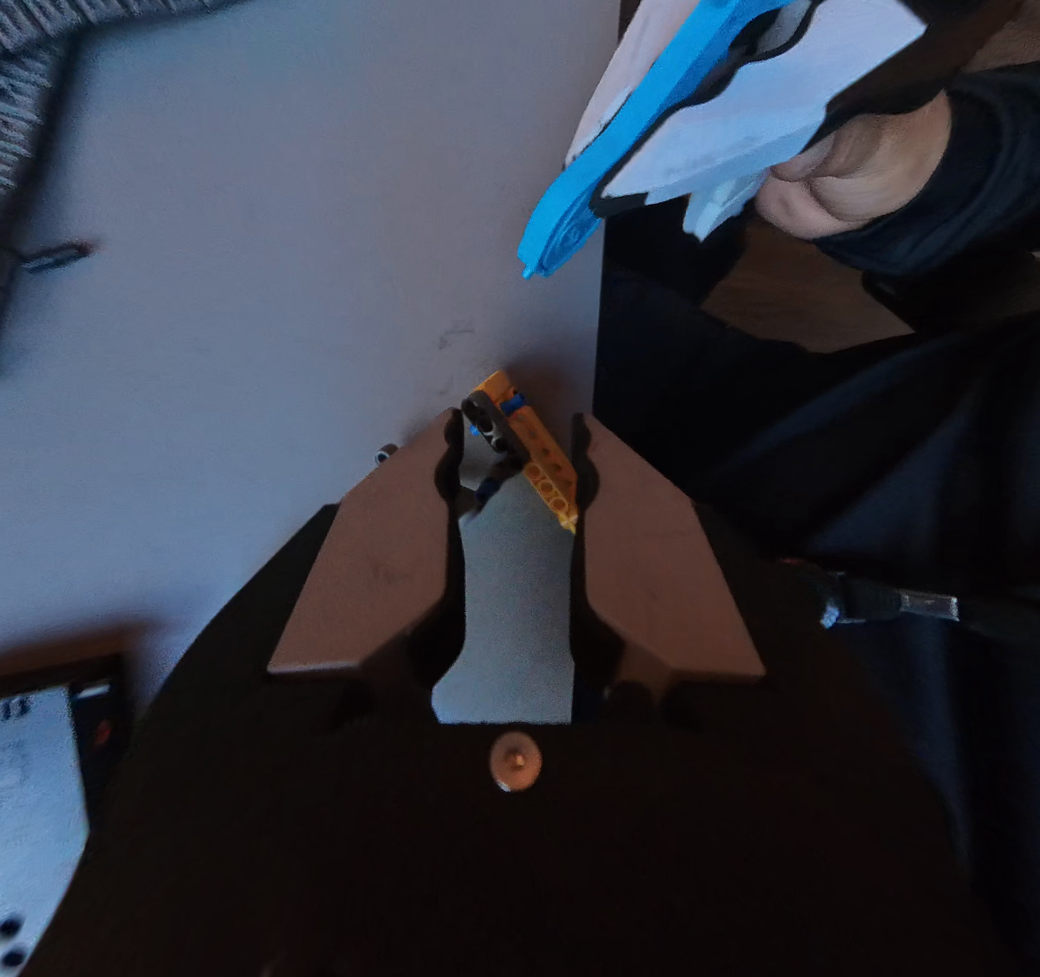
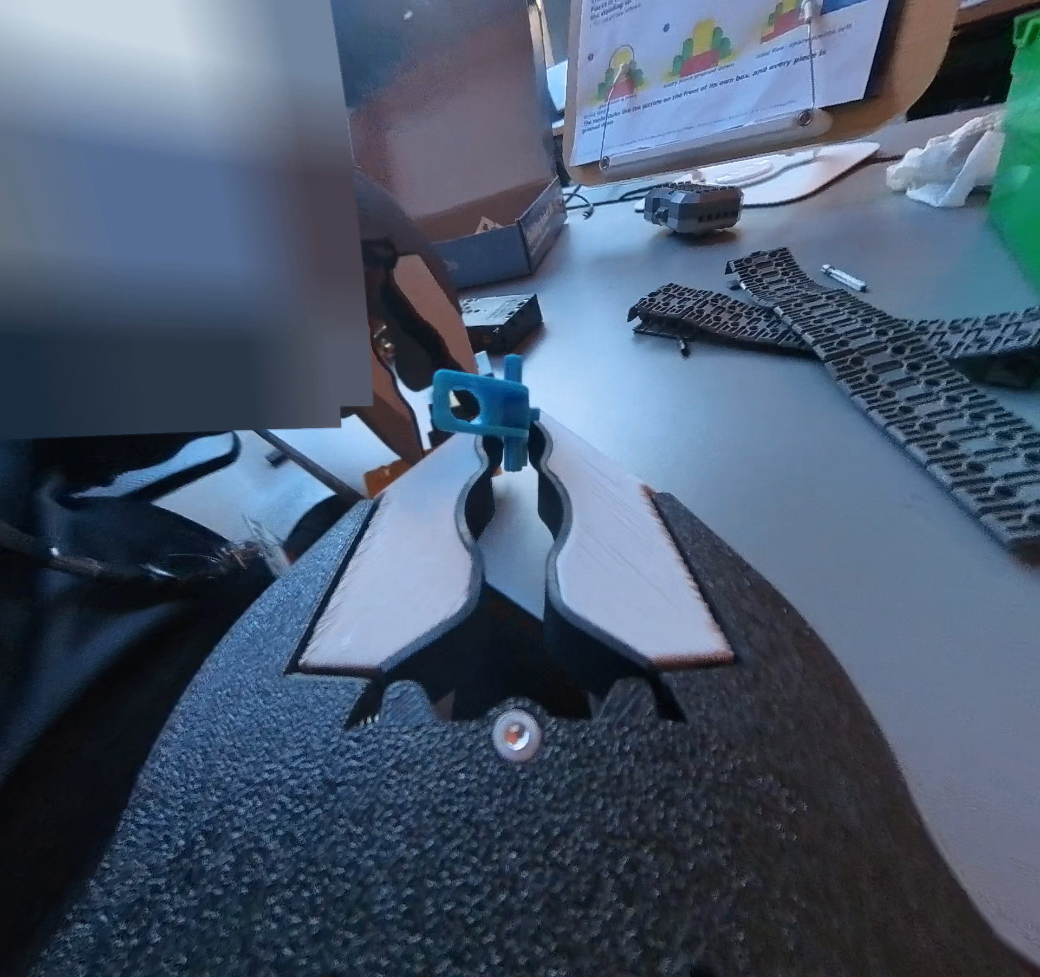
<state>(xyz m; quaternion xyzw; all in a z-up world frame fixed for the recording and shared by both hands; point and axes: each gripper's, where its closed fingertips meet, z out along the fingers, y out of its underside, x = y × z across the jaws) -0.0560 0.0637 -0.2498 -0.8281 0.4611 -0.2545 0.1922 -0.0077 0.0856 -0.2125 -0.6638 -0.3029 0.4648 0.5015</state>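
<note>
In the left wrist view my left gripper (image 1: pixel 515 421) holds a small assembly between its brown pads: an orange holed beam (image 1: pixel 548 471), a black beam (image 1: pixel 489 426) and blue pins, above the white table (image 1: pixel 281 218) near its right edge. My right gripper shows at the top right, held by a hand (image 1: pixel 844 173), with a blue part (image 1: pixel 647 122) sticking out past its white pads. In the right wrist view my right gripper (image 2: pixel 512 437) is shut on a small blue connector (image 2: pixel 484 401) with a hole and a cross pin. The left gripper (image 2: pixel 416 330) is just beyond it, partly hidden.
On the table to the right lie black track strips (image 2: pixel 878 364), a metal pin (image 2: pixel 844 277), a grey block (image 2: pixel 692 207), a small dark box (image 2: pixel 501 319), a cardboard box (image 2: pixel 506 243), a sheet on a stand (image 2: pixel 731 49), crumpled tissue (image 2: pixel 945 167) and a green object (image 2: pixel 1018 133). Tip to tip, the grippers are about 7 cm apart.
</note>
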